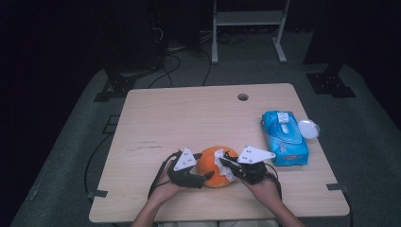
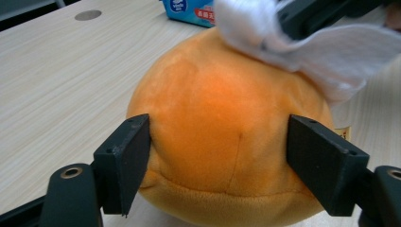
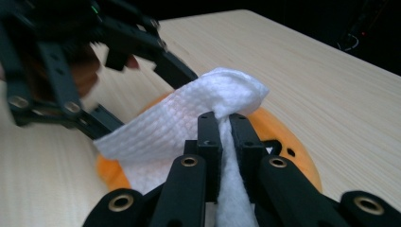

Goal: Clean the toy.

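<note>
Orange plush ball (image 1: 213, 166) sits at the desk's (image 1: 189, 118) near edge, 6 o'clock from the hole. My left gripper (image 2: 218, 156) has its fingers clamped on the plush's sides. My right gripper (image 3: 226, 137) pinches a white wipe (image 3: 189, 123) against its top. Blue wipe pack (image 1: 283, 137) at 3 o'clock.

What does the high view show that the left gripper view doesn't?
High view alone: the person's hands, the whole table and a white round lid beside the blue wipes pack.
Left gripper view alone: the left hand-held gripper squeezing the orange plush toy close up, both pads on its sides.
Both: the toy, the white wipe, the wipes pack.
</note>
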The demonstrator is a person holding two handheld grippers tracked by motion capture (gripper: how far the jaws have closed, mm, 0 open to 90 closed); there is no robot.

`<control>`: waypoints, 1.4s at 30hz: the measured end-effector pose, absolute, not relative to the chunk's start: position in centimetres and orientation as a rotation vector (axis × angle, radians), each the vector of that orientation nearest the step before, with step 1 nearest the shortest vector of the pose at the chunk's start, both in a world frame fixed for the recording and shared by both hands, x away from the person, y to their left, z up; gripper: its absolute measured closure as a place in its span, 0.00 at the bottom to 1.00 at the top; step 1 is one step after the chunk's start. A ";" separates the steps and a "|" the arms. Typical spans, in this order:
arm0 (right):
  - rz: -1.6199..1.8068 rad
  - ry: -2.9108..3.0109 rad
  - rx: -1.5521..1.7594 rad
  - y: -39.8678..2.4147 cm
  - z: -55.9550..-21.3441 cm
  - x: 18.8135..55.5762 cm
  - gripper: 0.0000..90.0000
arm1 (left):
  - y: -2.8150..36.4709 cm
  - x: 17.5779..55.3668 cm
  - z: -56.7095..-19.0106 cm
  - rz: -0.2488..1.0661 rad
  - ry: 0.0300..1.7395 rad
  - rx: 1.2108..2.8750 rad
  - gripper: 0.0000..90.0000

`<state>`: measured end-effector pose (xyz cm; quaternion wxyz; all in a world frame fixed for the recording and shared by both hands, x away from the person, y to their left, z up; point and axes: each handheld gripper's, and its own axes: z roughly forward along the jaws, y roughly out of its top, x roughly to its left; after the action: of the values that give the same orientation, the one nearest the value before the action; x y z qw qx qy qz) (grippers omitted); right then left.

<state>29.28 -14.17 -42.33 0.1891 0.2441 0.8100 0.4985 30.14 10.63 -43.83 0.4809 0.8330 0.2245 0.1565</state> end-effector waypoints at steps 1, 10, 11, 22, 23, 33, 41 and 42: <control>1.400 2.280 0.706 -14.4 -42.6 29.6 0.93 | 10.8 30.1 -43.6 0.377 0.553 2.021 0.21; 1.422 2.252 0.825 -16.4 -43.3 30.4 0.93 | 11.1 30.5 -44.1 0.297 0.606 1.984 0.14; 1.418 2.253 0.826 -16.2 -43.3 30.2 0.93 | 10.9 30.5 -44.3 0.279 0.606 1.986 0.14; 1.437 2.264 0.794 -15.5 -42.8 30.1 0.93 | 10.9 30.7 -44.3 0.209 0.647 1.935 0.18; 1.460 2.263 0.822 -15.8 -43.0 30.3 0.93 | 10.8 30.7 -44.4 0.206 0.649 1.931 0.19; 1.440 2.267 0.766 -15.1 -42.0 29.9 0.93 | 10.3 30.4 -44.3 0.266 0.638 1.936 0.28; 1.522 2.311 0.740 -14.5 -41.8 29.0 0.93 | 9.7 30.3 -44.3 0.281 0.649 1.927 0.26; 1.506 2.319 0.703 -13.9 -41.6 28.8 0.93 | 9.4 30.0 -44.2 0.315 0.622 1.946 0.28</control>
<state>28.75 -13.93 -41.65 0.1437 0.2439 0.8043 0.5225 30.01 9.41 -44.20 0.5119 0.8087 0.2585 0.1310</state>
